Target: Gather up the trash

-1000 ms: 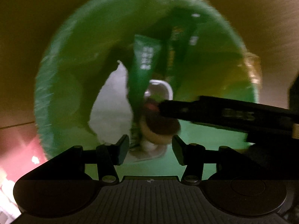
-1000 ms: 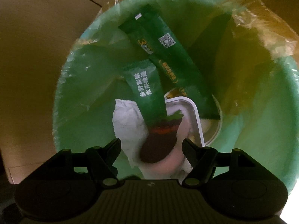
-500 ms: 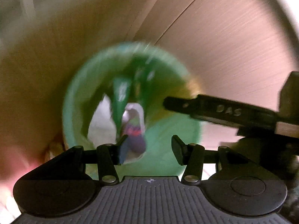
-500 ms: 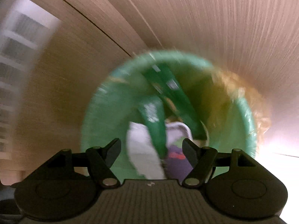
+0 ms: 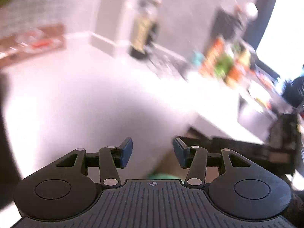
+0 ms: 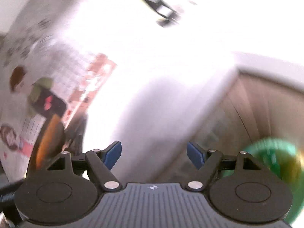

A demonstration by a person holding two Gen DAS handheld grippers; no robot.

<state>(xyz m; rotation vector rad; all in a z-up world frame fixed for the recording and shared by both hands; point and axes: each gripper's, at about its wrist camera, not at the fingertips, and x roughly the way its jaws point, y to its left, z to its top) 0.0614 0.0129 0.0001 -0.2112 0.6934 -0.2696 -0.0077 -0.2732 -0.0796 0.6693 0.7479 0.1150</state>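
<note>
Both views are motion-blurred. My left gripper [image 5: 153, 152] is open and empty, raised above a white tabletop [image 5: 85, 98]. A sliver of the green trash bin [image 5: 161, 176] shows low between its fingers. My right gripper [image 6: 153, 154] is open and empty, over the white table's corner [image 6: 171, 95]. The green trash bin [image 6: 275, 163] sits low at the right on the wooden floor, its contents too blurred to make out. The other gripper's dark body [image 5: 247, 152] reaches in from the right in the left wrist view.
Colourful packets [image 5: 224, 64] and a dark keyboard-like item [image 5: 167, 64] lie at the table's far side. A brown tray [image 5: 32, 43] sits at far left. In the right wrist view a dark device [image 6: 157, 9] lies on the table and a dark chair [image 6: 49, 133] stands at left.
Both grippers have swung up and away from the green bin, which filled both views before. Now they look across the white table. Both stayed open and empty.
</note>
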